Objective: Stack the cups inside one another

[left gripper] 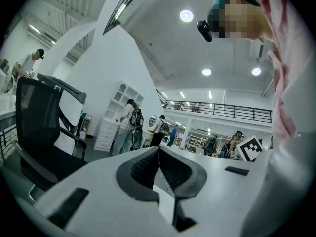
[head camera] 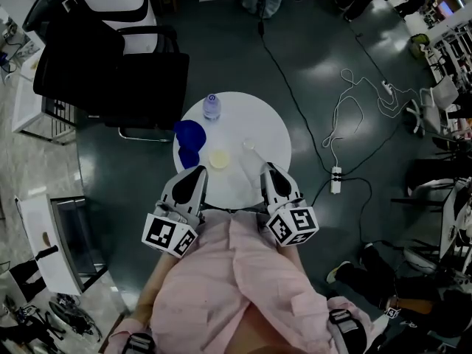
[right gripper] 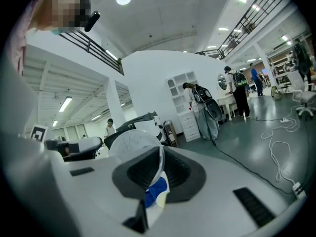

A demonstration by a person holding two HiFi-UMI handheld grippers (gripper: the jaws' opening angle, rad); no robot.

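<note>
Head view: on the round white surface (head camera: 273, 135) at centre, I see a blue cup (head camera: 190, 135) and a cream cup (head camera: 219, 158) just above my left gripper (head camera: 196, 172) and right gripper (head camera: 268, 168).

Left gripper view: its fingers (left gripper: 143, 164) meet, empty.

Right gripper view: its fingers pinch a clear cup (right gripper: 131, 144) at mid-frame.

The right claw (right gripper: 160, 156) hides the lower part of the clear cup (right gripper: 131, 139).
</note>
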